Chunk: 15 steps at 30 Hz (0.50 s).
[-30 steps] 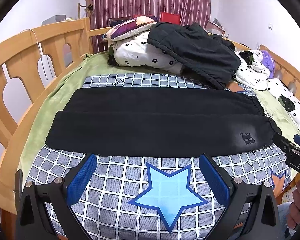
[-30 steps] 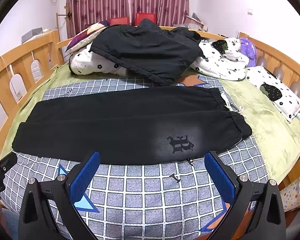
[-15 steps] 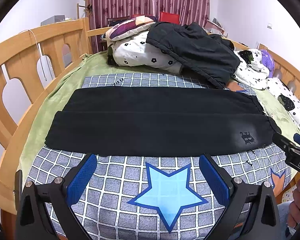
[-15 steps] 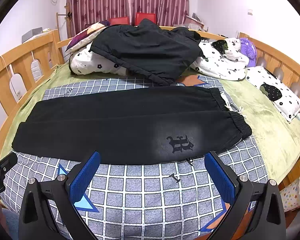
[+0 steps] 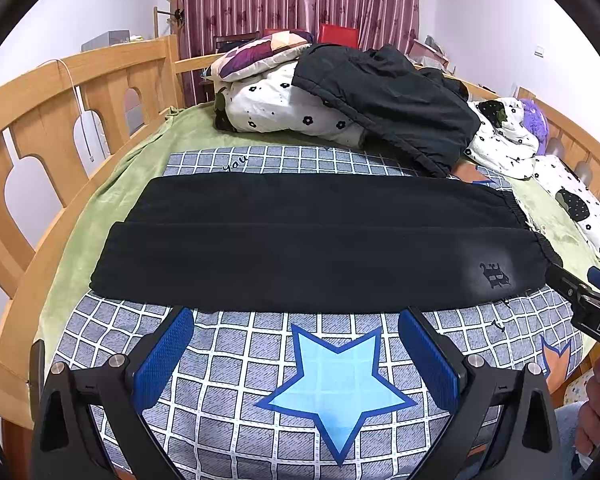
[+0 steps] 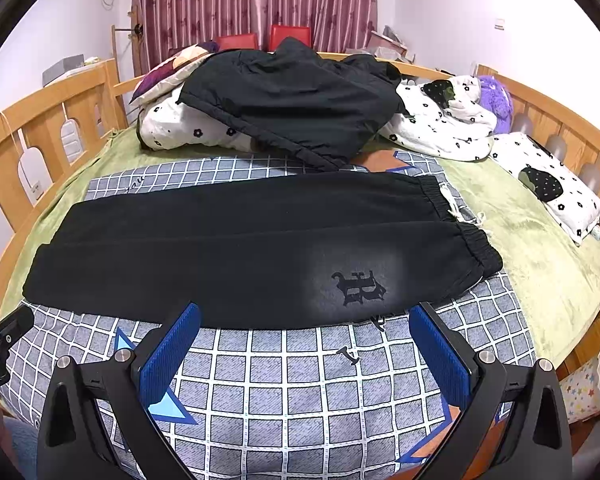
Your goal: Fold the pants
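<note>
Black pants (image 5: pixel 308 244) lie flat across the checked blanket, folded lengthwise with one leg on the other, waistband to the right, cuffs to the left. They also show in the right wrist view (image 6: pixel 236 252), with a dark logo (image 6: pixel 358 286) near the waistband. My left gripper (image 5: pixel 296 340) is open and empty, just short of the pants' near edge toward the cuff end. My right gripper (image 6: pixel 306 340) is open and empty, just short of the near edge below the logo.
The grey checked blanket (image 5: pixel 340 384) with a blue star covers a green sheet (image 6: pixel 540 252). A black jacket (image 6: pixel 292 100) lies on flowered bedding at the back. Wooden bed rails (image 5: pixel 40 120) run along both sides. A star-print cup (image 6: pixel 592 380) stands beyond the bed's right edge.
Both grippers have drifted very slightly; the pants sit marginally further up in each view. Nothing was taken hold of or let go.
</note>
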### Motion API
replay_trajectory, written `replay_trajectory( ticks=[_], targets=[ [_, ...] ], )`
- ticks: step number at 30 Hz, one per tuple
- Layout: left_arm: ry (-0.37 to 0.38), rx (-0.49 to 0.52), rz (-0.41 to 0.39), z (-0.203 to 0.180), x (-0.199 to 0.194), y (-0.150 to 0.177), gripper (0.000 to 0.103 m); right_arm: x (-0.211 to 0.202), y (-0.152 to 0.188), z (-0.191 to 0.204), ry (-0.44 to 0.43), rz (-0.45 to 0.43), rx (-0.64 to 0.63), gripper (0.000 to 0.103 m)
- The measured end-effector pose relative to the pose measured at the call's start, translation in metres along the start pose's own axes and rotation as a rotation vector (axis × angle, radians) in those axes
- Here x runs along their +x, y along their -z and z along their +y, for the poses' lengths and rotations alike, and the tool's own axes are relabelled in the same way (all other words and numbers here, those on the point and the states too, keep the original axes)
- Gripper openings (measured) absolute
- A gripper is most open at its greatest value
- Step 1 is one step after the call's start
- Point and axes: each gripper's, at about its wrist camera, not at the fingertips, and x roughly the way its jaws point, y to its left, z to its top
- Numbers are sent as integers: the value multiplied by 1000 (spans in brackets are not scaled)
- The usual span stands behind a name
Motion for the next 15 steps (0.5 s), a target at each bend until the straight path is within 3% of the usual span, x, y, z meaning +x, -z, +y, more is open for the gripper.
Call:
replay_trajectory(
  ticks=[15],
  targets=[
    [6,4,-10,-2,0,-2,103,-3,0,0,-6,-4,9,102]
  ],
)
